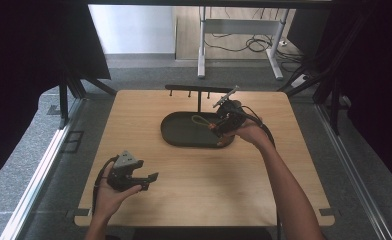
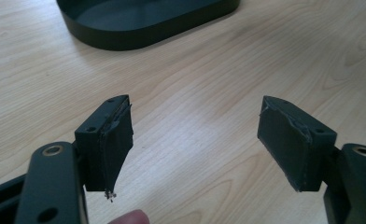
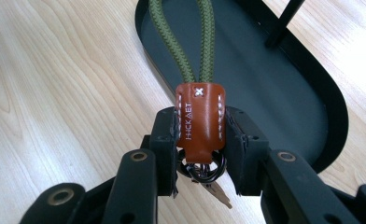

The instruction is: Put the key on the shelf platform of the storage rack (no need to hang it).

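Wooden desk on grey carpet, dark curtains at both sides, a white table frame and loose cables on the floor at the far end. Black oval tray sits mid-desk, slightly far of centre, with a thin black rack standing just behind it.

Your right tongs hover over the right end of the tray. In the right gripper view they are closed on the brown leather tab of a keychain; both jaws press its sides. Its green cord loop runs away from the tongs over the tray, and in the high view the cord lies on or just over the tray floor, cannot tell which. Dark metal rings hang under the tab, with a key tip below them.

Your left tongs are at the near left of the desk, held low in your left hand. In the left gripper view they are wide open, nothing between the jaws, bare wood under them, tray edge farther off.
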